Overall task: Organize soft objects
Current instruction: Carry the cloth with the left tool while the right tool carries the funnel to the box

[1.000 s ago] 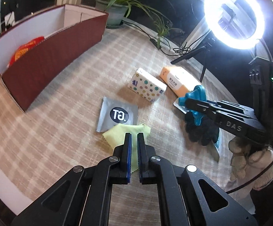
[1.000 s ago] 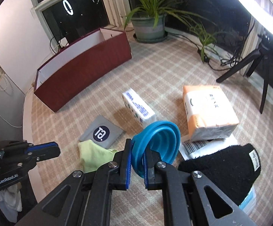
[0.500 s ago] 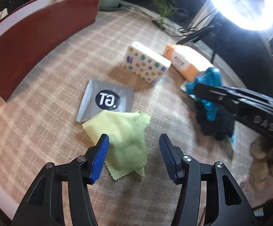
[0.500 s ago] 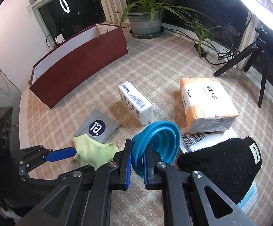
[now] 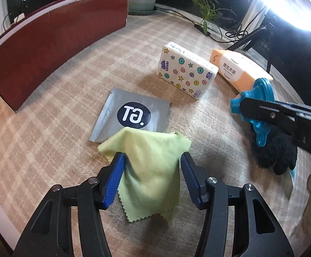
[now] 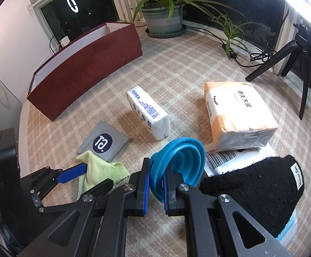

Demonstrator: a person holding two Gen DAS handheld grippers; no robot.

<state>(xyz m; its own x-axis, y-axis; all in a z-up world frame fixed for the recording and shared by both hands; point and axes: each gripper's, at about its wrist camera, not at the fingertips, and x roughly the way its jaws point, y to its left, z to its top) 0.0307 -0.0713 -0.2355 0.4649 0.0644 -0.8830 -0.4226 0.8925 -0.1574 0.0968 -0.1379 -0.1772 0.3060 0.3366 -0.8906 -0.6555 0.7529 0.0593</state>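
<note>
Item: crumpled yellow-green microfibre cloth (image 5: 151, 167) on the worktop, directly between my left gripper (image 5: 152, 178) fingers, half-open and just closing, not yet pinching; right hand farther off.

grey sachet (image 5: 132, 114): "GT." | white tissue pack (image 5: 186, 70): "Vinda" | black glove's tag (image 6: 297, 176): "Warrior Star"

Open counter (image 5: 54, 132): wide clear strip between red box (image 5: 54, 40) and grey sachet (image 5: 132, 113). Obstacles to the right: star-print tissue pack (image 5: 185, 70), orange tissue pack (image 6: 236, 115), black glove (image 6: 258, 192). Far edge blocked by plant pot (image 6: 164, 21) and tripod (image 6: 284, 57).
</note>
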